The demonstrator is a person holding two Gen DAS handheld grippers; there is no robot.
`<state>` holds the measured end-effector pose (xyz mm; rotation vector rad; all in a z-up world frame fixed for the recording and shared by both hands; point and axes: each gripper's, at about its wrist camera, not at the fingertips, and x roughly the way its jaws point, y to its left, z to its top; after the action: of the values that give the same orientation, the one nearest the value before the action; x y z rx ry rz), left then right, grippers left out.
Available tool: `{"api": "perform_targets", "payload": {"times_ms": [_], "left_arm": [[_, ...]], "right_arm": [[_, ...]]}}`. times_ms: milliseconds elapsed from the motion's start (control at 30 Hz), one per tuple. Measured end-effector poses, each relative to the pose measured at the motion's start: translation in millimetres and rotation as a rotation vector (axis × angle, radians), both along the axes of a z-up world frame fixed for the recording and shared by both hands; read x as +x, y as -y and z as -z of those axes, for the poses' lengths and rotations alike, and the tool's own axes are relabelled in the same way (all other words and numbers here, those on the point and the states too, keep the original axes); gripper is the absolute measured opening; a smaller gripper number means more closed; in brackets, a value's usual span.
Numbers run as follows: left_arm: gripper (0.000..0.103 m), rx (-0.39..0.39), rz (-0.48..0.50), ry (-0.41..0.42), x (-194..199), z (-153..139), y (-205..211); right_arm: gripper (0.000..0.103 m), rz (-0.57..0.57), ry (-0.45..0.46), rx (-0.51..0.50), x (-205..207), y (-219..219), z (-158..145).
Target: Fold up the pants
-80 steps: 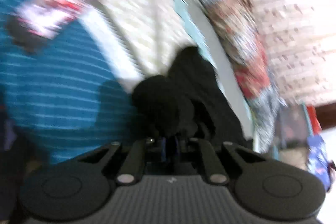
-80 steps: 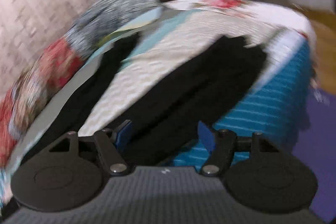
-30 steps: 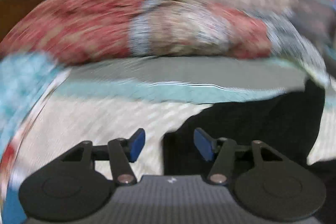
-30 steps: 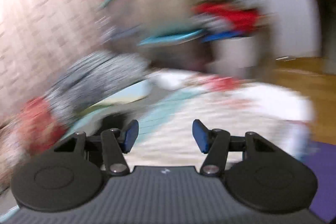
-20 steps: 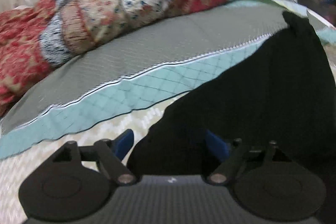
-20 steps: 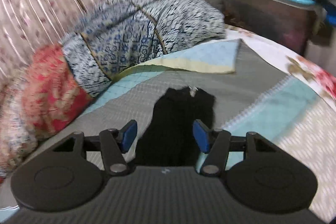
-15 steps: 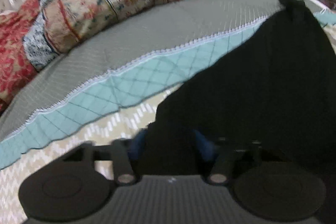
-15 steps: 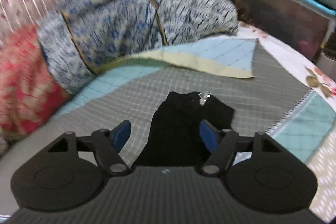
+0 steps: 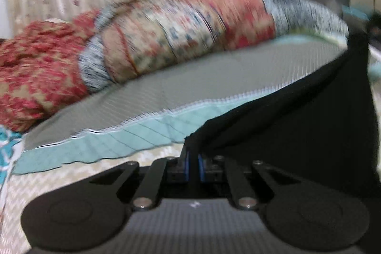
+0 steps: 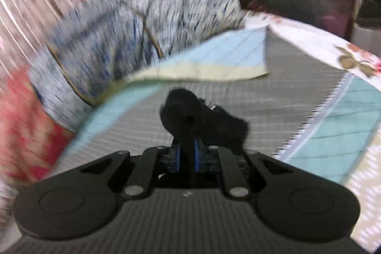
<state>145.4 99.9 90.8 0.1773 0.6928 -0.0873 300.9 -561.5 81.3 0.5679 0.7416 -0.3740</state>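
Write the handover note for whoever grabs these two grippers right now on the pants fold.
Left gripper: jaws have just closed, pinching a corner of the black pants.
Right gripper: jaws have just closed on a bunched end of the same pants.
Pants: on the quilted bedspread, in front of the rolled patterned blanket; the fabric between the grips looks lifted.
Done: both ends gripped.
Left: bring one end over onto the other, lay flat, release. How many folds are already in cannot be told.
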Motion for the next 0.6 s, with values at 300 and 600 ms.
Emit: {"api": "perform_targets", "payload": {"times_ms": [300, 600], "left_arm": [[0.007, -0.111, 0.005, 0.116, -142.1, -56.4, -5.3], [0.008, -0.203, 0.013, -0.129, -265.1, 6.5, 8.3]], "right_arm": [[0.013, 0.027, 0.200, 0.122, -233.4, 42.6, -82.1], [0.013, 0.225, 0.110, 0.234, -443.0, 63.8, 10.4]]}}
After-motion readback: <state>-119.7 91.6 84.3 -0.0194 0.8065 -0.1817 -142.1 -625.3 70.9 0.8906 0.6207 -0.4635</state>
